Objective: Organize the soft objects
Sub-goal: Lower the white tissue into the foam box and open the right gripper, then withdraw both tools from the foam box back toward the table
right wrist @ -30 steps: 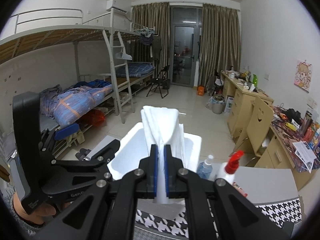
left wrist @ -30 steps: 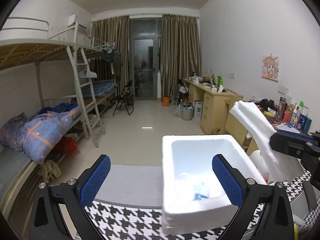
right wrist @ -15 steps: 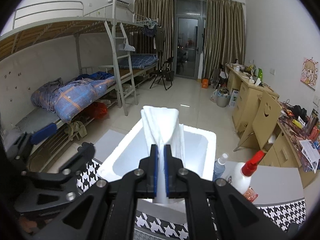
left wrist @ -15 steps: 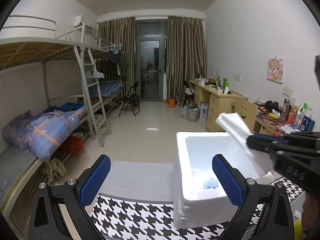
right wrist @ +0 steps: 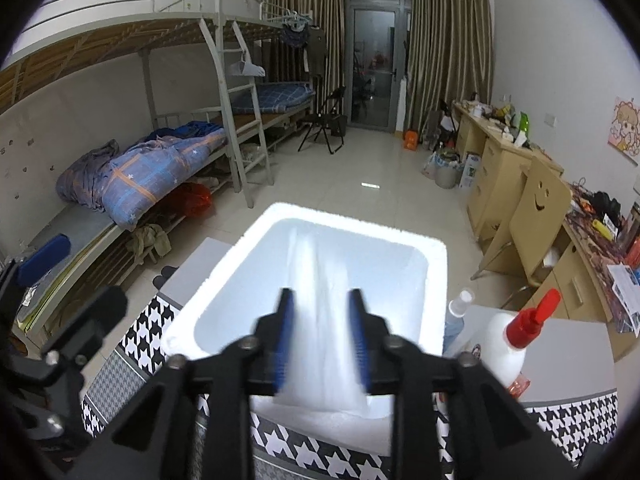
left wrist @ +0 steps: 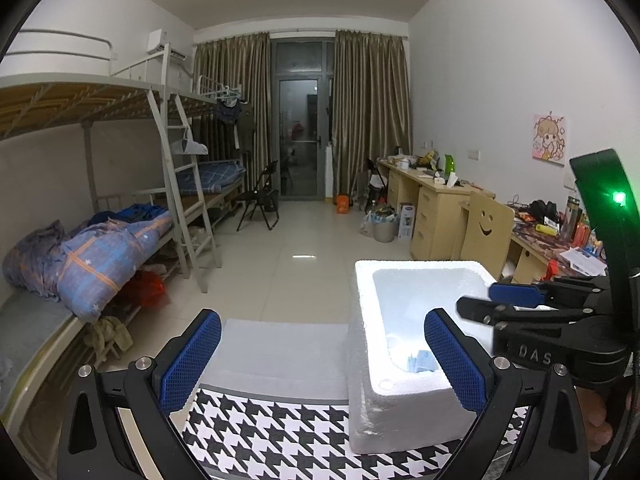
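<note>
Left wrist view: the left hand-held gripper (left wrist: 322,364) stands wide open and empty over the worktop (left wrist: 280,436); the foam box (left wrist: 364,360) already holds a small blue packet (left wrist: 420,361).

Right wrist view: the right hand-held gripper (right wrist: 322,334) is opening, letting the white soft sheet (right wrist: 320,320) drop blurred into the box; placement looks nearly finished.

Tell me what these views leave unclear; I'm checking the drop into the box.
- White foam sheet, right wrist view: motion-blurred between the opening right claw; contact with the pads unclear.
- Foam box floor: mostly hidden by that sheet; in the left wrist view, by both claws.
- Blue packet inside: too small to identify.
</note>
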Available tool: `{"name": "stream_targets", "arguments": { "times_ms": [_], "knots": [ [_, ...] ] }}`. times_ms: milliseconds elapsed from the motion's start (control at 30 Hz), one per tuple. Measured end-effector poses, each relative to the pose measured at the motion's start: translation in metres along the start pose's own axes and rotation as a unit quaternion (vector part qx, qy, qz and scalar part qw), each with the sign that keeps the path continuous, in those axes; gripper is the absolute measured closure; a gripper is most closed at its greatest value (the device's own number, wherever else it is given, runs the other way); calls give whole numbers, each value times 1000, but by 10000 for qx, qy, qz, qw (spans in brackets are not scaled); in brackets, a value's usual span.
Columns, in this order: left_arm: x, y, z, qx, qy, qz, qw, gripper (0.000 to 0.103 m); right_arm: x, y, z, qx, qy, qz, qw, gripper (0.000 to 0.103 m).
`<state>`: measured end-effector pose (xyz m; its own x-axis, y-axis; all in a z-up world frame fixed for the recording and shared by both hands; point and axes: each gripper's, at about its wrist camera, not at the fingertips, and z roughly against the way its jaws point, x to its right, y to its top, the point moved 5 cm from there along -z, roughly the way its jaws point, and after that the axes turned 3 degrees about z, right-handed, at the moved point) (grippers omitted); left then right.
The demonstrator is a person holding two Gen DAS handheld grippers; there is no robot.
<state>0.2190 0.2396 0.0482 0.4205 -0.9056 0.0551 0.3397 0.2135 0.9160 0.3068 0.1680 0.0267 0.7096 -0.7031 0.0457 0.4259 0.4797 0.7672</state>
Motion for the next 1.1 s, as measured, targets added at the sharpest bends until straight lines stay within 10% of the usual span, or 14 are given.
{"name": "stream_targets", "arguments": {
  "times_ms": [500,700,1100],
  "knots": [
    [4,-3,4,-48,0,-1,10000,1,4,-5,18,45,-127,-48,9999,36],
    [10,-1,16,33,-12,-58,10000,1,7,-6,34,222,-126,-144,9996,13],
    [19,-1,35,109,-51,-129,9998,1,12,-16,61,418,-208,-160,9988,12]
  ]
}}
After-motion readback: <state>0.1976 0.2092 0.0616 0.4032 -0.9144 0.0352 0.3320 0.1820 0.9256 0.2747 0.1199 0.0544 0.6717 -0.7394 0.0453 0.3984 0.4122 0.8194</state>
